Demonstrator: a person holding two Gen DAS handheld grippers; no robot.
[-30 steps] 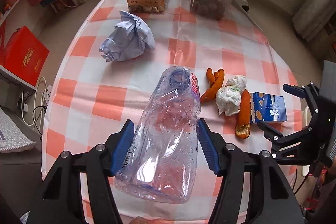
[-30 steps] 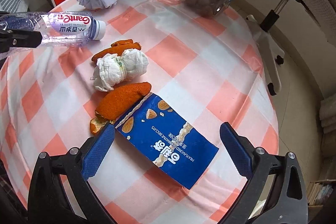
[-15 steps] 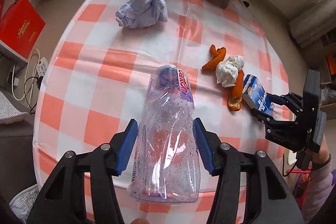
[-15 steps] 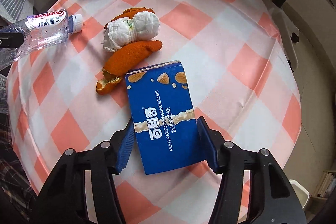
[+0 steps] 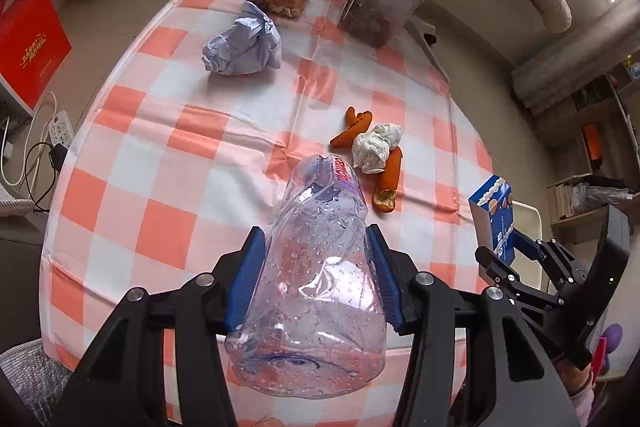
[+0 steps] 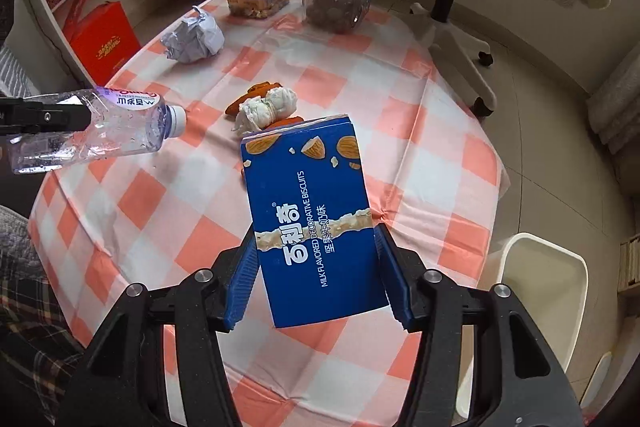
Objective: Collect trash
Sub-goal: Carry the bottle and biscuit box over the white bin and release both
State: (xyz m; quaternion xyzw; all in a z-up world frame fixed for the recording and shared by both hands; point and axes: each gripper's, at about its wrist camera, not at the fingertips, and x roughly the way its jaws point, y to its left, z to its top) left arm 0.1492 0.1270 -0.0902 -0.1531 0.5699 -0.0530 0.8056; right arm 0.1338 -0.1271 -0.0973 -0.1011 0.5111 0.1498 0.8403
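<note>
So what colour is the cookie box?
Blue, with a white band and almonds on the biscuit box; right wrist view shows it best.

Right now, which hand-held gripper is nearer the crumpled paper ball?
Left. The left hand-held gripper, holding the bottle, faces the paper ball; the right is farther across.

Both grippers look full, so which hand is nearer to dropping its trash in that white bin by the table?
Probably the right. The right gripper holds the blue biscuit box, and the white bin sits just beside it, off the table's edge. The left gripper, holding the plastic bottle, is over the table's other side.

Beige tile floor (image 6: 552,147), white shelving (image 6: 44,11), swivel chair base (image 6: 452,39).
</note>
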